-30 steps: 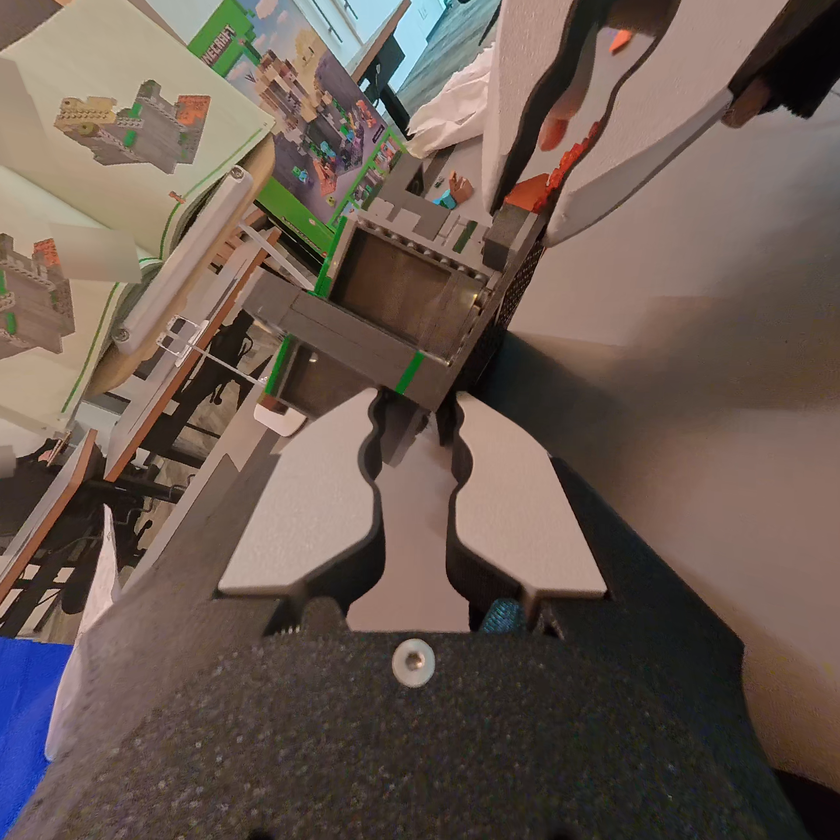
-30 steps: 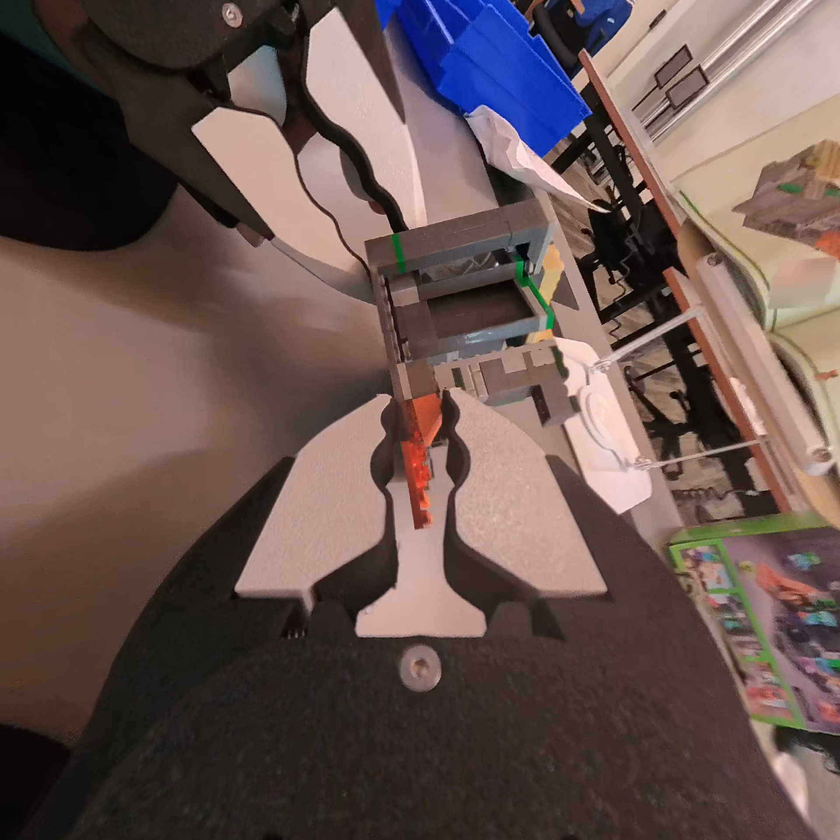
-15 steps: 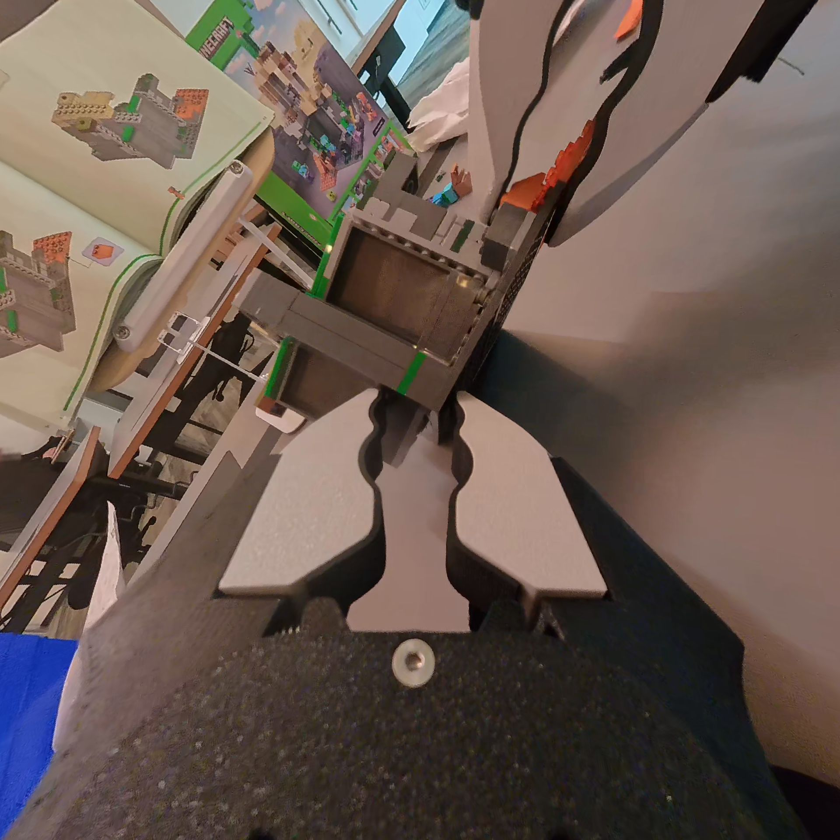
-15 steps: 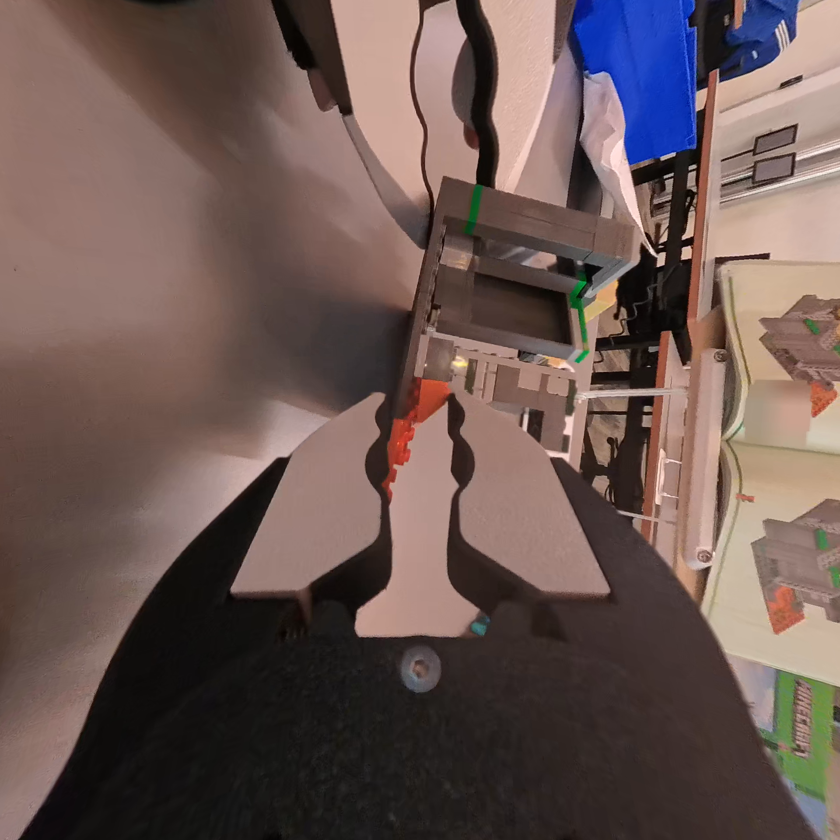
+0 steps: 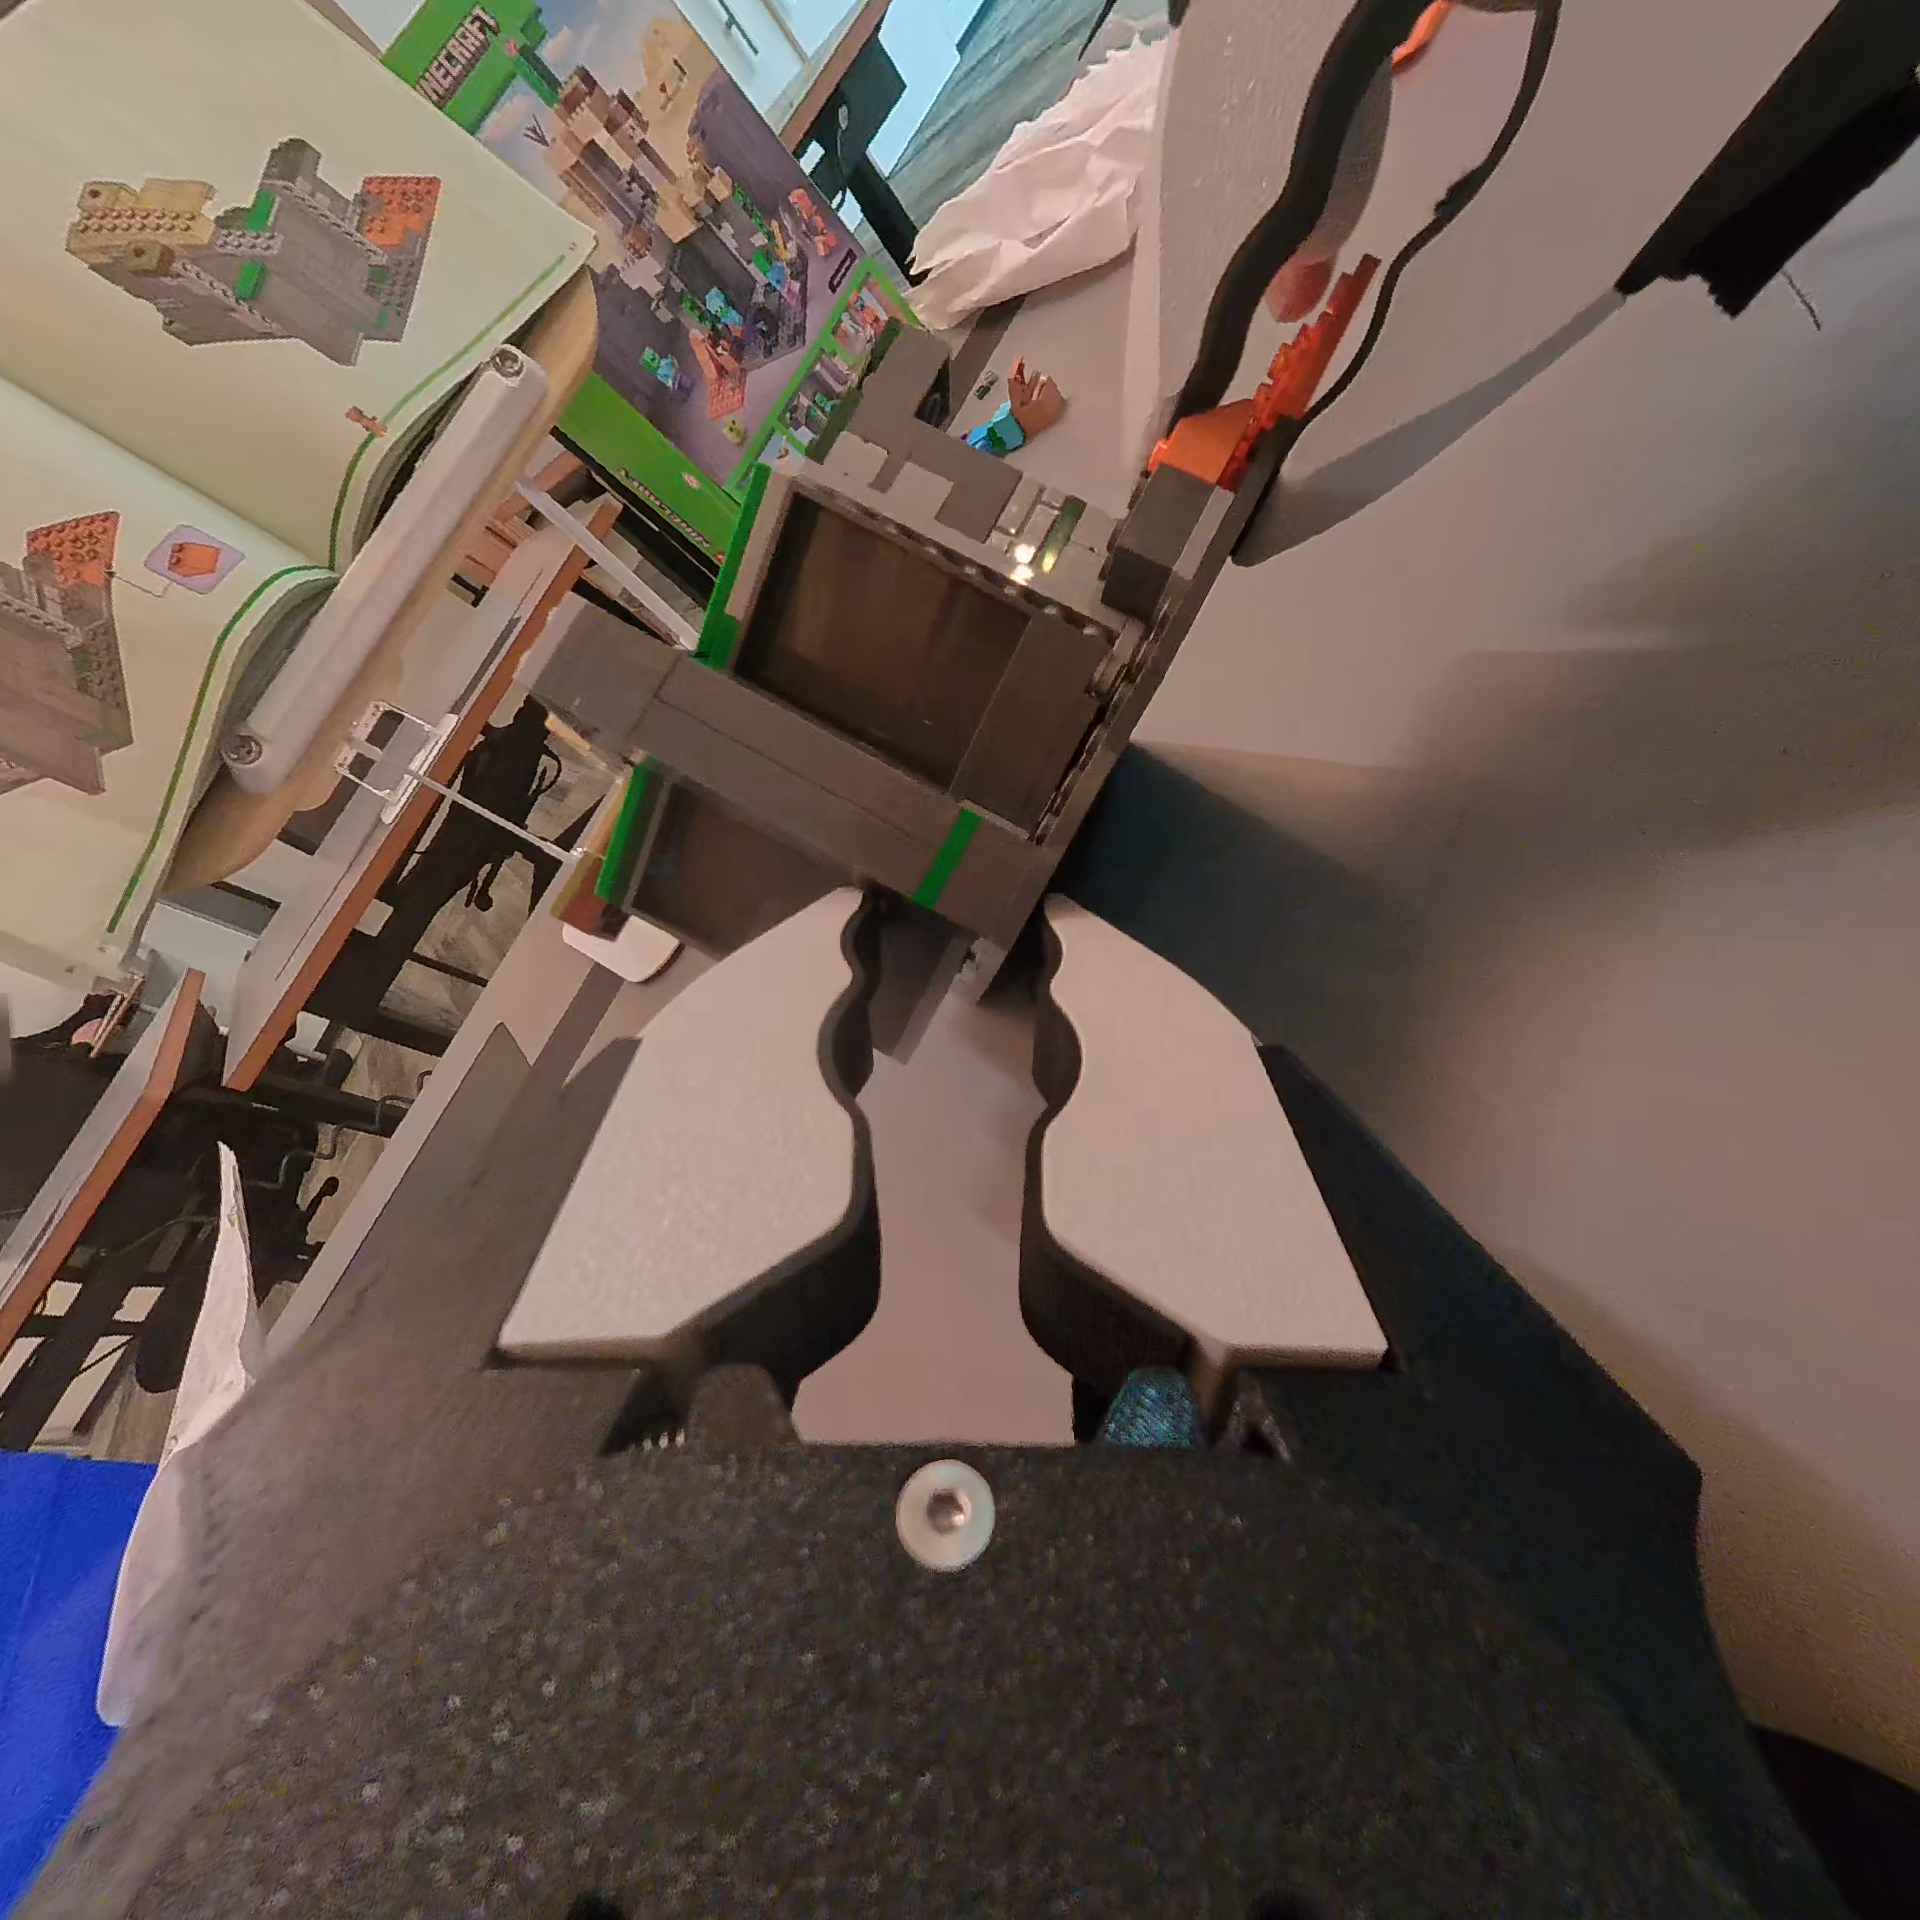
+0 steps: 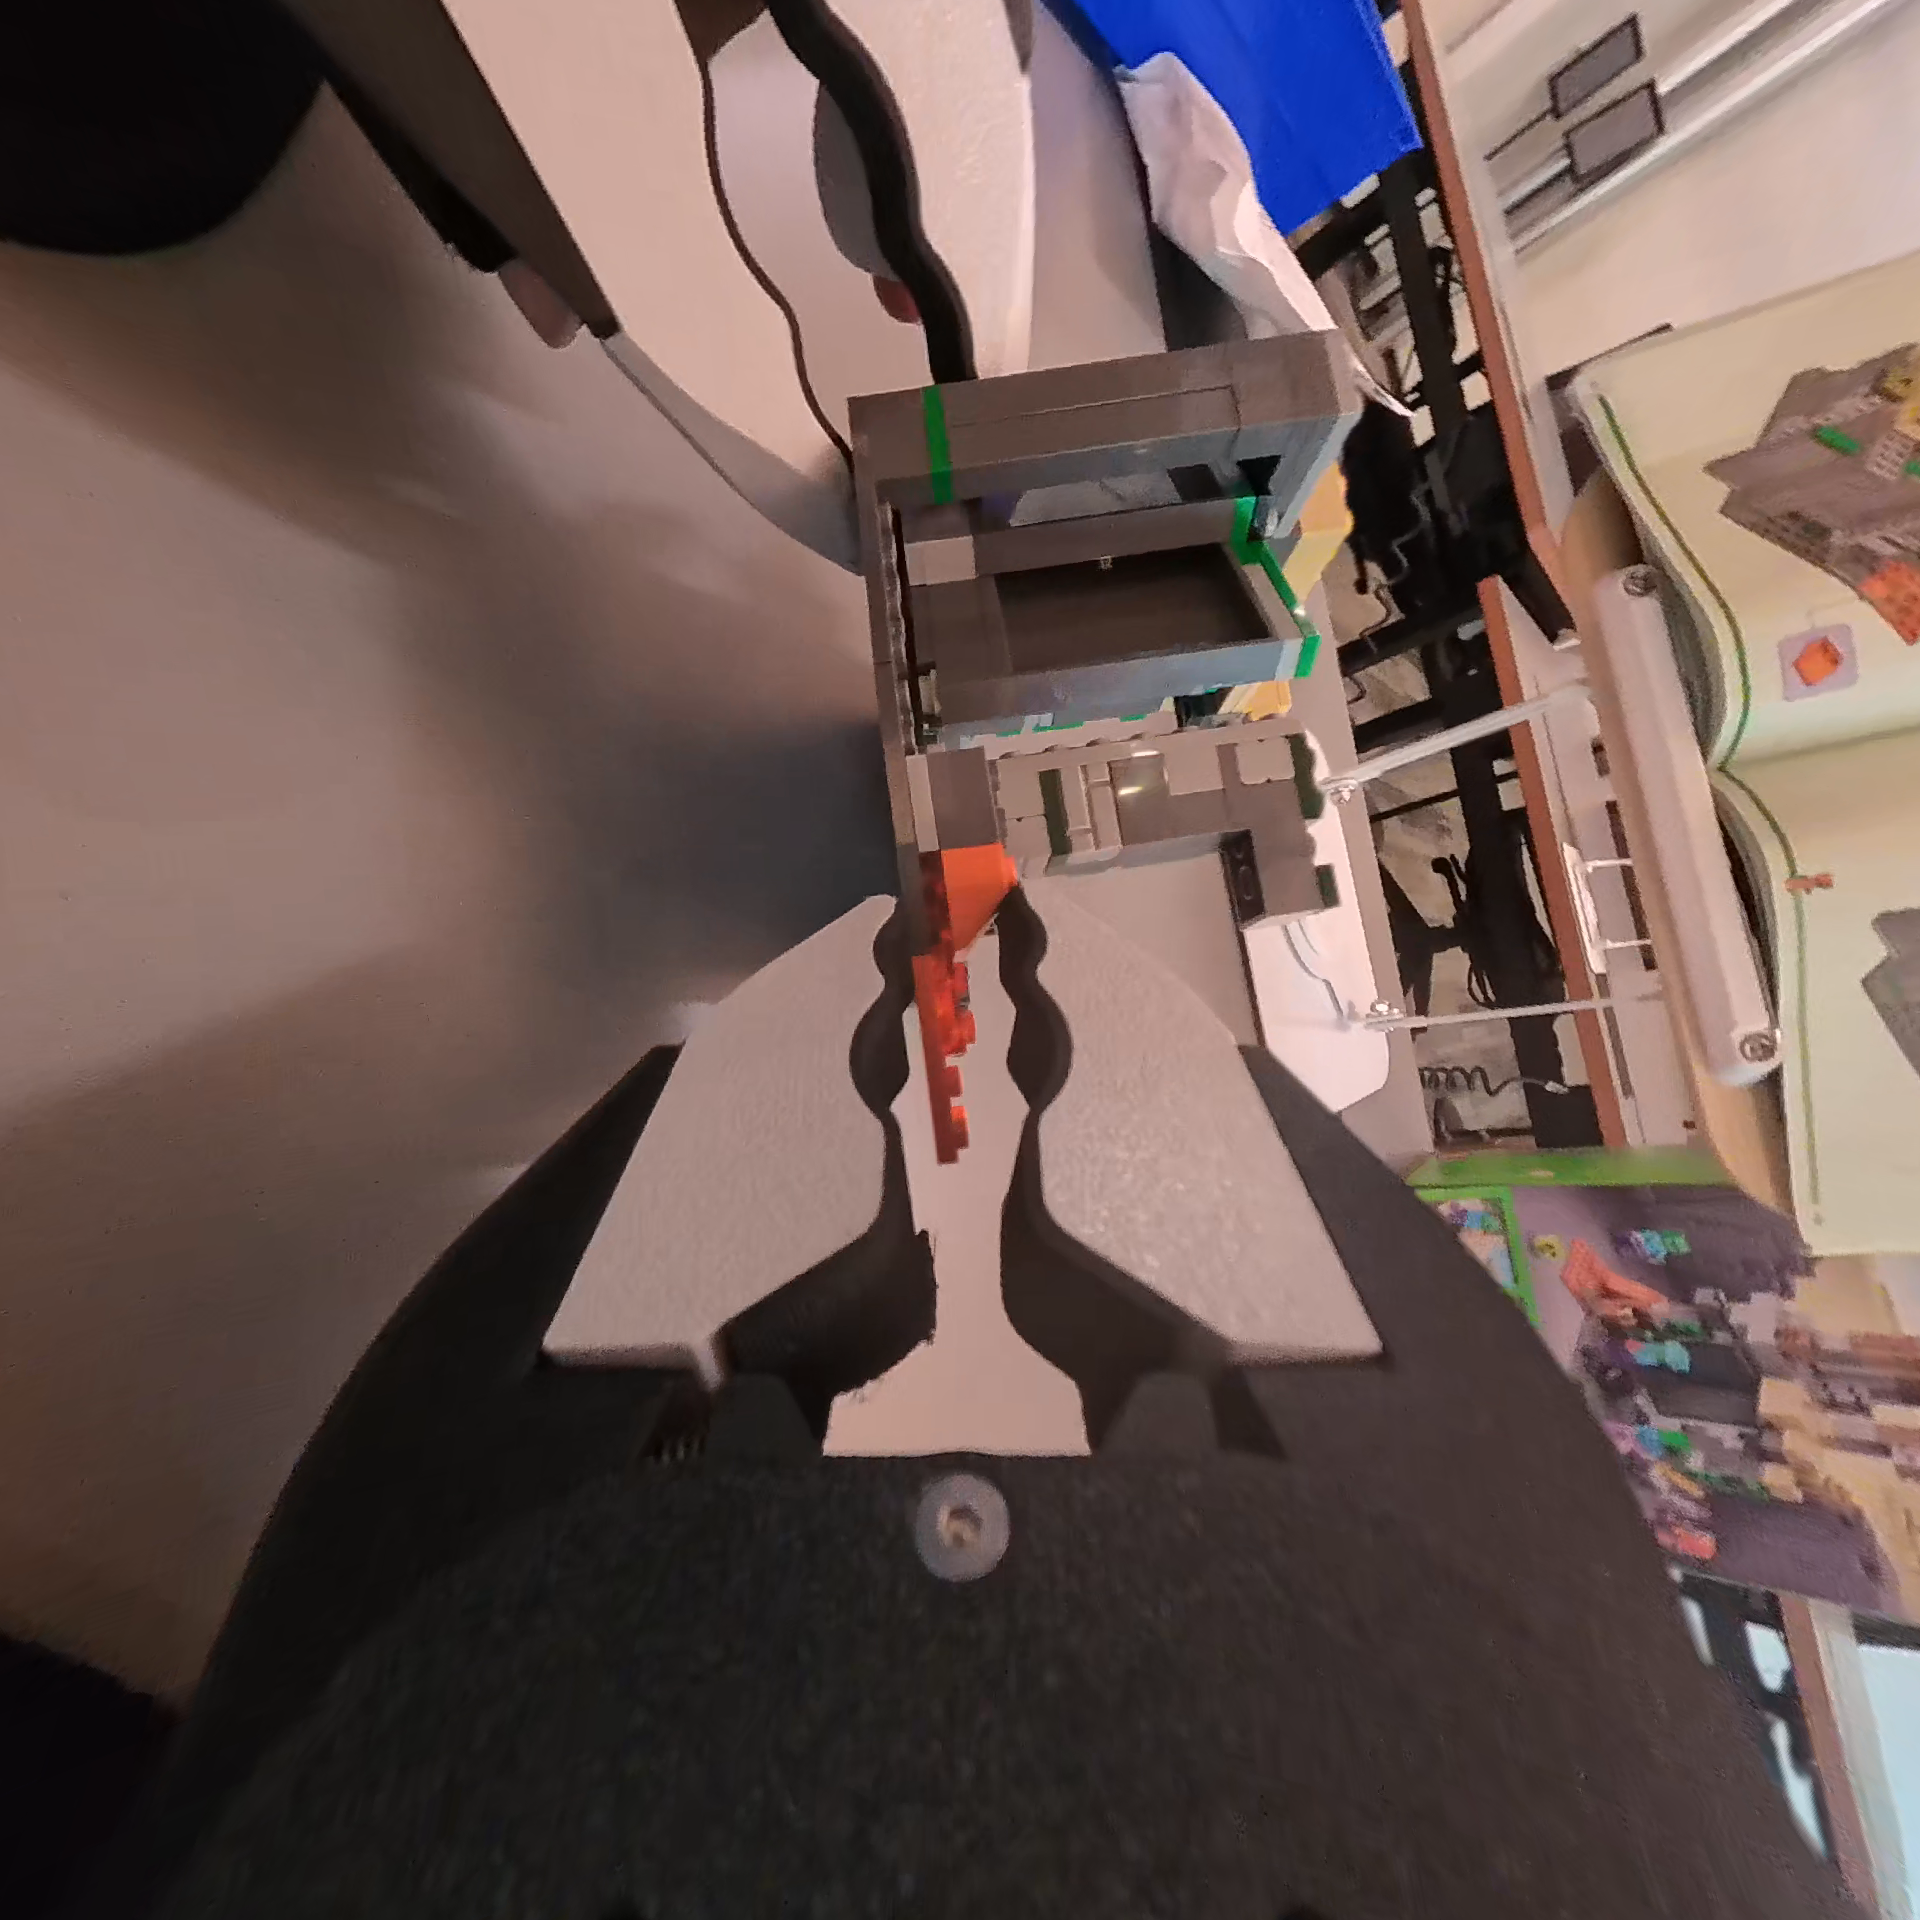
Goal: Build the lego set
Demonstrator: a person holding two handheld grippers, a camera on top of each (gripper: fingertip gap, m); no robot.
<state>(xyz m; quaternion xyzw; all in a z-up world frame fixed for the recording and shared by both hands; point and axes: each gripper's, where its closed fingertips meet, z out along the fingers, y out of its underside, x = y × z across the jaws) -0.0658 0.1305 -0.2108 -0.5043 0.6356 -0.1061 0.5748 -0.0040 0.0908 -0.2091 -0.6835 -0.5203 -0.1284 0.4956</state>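
The grey lego build [image 5: 883,665] with green stripes is tipped on its side over the white table [image 5: 1558,987]. My left gripper [image 5: 951,935] is shut on the build's dark base edge. It also shows at the top of the right wrist view [image 6: 831,260]. My right gripper [image 6: 951,925] is shut on an orange plate with a sloped brick [image 6: 940,1018], which touches the build's [image 6: 1091,582] lower corner. In the left wrist view the right gripper [image 5: 1309,343] stands at the far corner of the build with the orange plate [image 5: 1304,358] between its fingers.
An open instruction booklet [image 5: 260,260] rests on a stand at the left, with the set's box [image 5: 675,260] beside it. A small minifigure [image 5: 1023,410] lies on the table behind the build. White paper bags [image 5: 1049,208] and blue bins [image 6: 1299,94] lie at the table's ends. There is about 8 cm between the tips of the two grippers.
My right gripper has swung around the build with the orange plate, so its view has rotated. The plate now sits flatter against the build's corner. The left gripper has held still.
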